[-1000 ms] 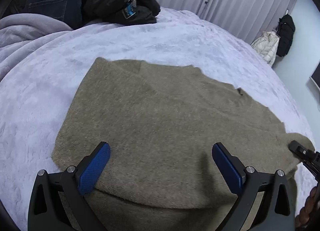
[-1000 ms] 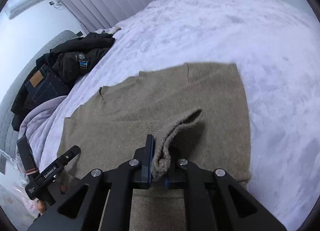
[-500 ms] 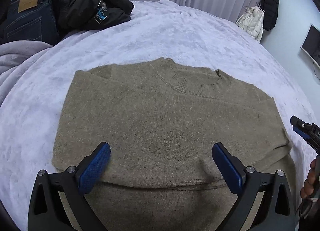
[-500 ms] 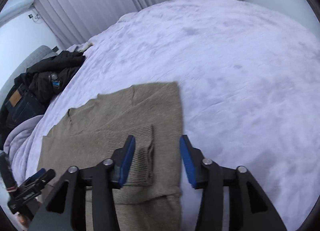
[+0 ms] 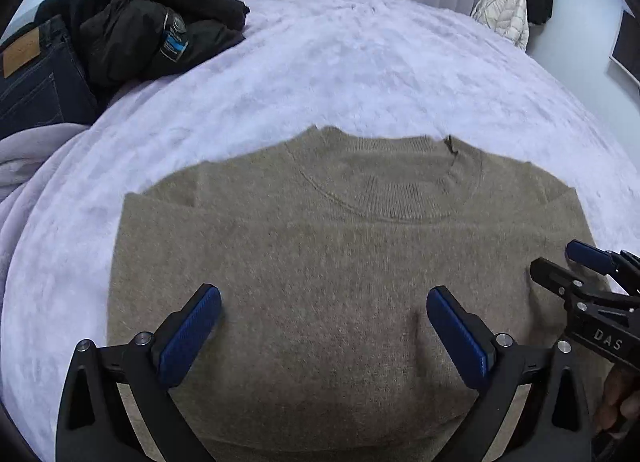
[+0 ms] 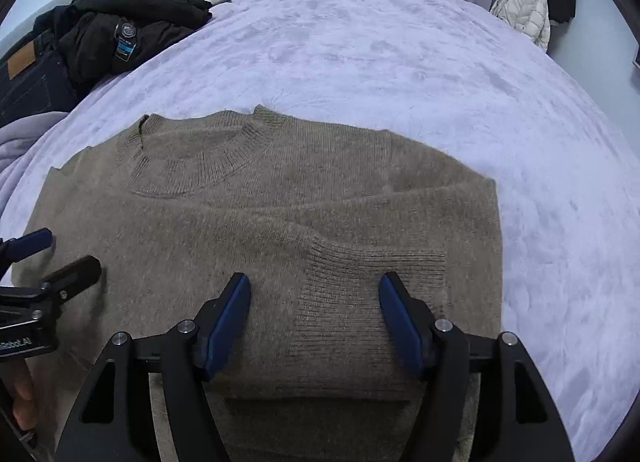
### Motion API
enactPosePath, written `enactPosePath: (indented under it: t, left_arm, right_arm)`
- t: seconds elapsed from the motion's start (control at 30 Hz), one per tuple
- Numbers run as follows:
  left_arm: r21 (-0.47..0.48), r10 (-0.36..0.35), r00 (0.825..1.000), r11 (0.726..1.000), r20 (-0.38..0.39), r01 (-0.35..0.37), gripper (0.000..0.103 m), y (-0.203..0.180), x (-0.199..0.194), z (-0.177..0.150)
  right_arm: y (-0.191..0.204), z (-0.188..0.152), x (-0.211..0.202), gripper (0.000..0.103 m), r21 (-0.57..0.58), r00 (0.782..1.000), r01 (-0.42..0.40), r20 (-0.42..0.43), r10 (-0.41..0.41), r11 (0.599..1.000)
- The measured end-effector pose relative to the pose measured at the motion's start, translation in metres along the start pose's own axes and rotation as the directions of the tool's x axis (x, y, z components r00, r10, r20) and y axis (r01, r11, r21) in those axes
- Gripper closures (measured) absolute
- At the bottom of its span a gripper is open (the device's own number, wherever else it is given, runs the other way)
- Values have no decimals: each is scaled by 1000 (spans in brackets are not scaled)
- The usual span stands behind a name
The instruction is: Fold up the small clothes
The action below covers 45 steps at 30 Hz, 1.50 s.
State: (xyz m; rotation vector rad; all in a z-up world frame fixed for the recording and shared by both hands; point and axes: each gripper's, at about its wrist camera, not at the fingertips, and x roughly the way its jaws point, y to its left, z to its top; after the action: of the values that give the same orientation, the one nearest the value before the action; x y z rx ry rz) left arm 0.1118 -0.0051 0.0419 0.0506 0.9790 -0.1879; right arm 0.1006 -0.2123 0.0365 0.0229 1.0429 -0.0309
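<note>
Softly fuzzy tan sweater (image 5: 320, 262) — ribbed collar, squared fold — on plush blanket (image 5: 360, 61).

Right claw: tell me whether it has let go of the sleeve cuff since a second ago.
Yes. The right claw now stands open above the cuff, which lies flat on the sweater.

left gripper (image 5: 324, 336) agape, right gripper (image 6: 315, 322) seemingly empty
</note>
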Motion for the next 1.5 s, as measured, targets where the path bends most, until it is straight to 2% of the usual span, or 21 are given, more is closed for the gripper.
enactPosePath:
  t: [0.07, 0.13, 0.2, 0.23, 0.27, 0.37, 0.47, 0.5, 0.6, 0.8, 1.23, 1.5]
  left_arm:
    - [-6, 8, 999, 1000, -45, -8, 0, 3, 8, -2]
    - [-12, 25, 993, 1000, -113, -27, 0, 8, 25, -13]
    - [-2, 27, 997, 1000, -70, -28, 0, 7, 18, -25]
    - [2, 30, 997, 1000, -73, -30, 0, 6, 13, -31]
    - [-2, 28, 997, 1000, -74, -28, 0, 6, 8, -35]
    - [-3, 17, 999, 1000, -45, -17, 0, 4, -10, -51]
    - [25, 29, 999, 999, -19, -28, 0, 1, -17, -67]
    - [34, 33, 999, 999, -27, -32, 0, 0, -15, -71]
    - [54, 62, 997, 997, -54, -59, 0, -1, -15, -81]
    - [17, 22, 998, 1000, -60, -21, 0, 8, -22, -97]
    - [26, 2, 999, 1000, -52, -1, 0, 13, -46, -135]
    - [35, 5, 999, 999, -36, -4, 0, 16, -63, -160]
  right_arm:
    - [6, -2, -19, 29, -15, 998, -26, 56, 27, 1000]
    - [16, -13, -26, 26, -35, 997, -26, 67, 28, 999]
    - [26, -27, -24, 26, -46, 999, -29, 28, 31, 999]
    - [31, -37, -20, 26, -56, 999, -46, 1, 46, 997]
    - [36, -45, -18, 25, -83, 1000, -26, 4, 26, 996]
    - [41, -59, -32, 25, -127, 998, 31, 61, -24, 991]
    - [40, -68, -54, 23, -98, 993, -24, 110, 35, 995]
    - [42, -72, -54, 22, -109, 994, -19, 107, 30, 994]
    - [48, -85, -32, 22, -156, 1000, 30, 0, -31, 987]
    - [40, -105, -44, 21, -135, 1000, -1, 10, 2, 991]
    - [36, -155, -75, 20, -215, 999, 12, 50, -2, 977]
    - [25, -182, -92, 20, -232, 996, -20, 80, 39, 972]
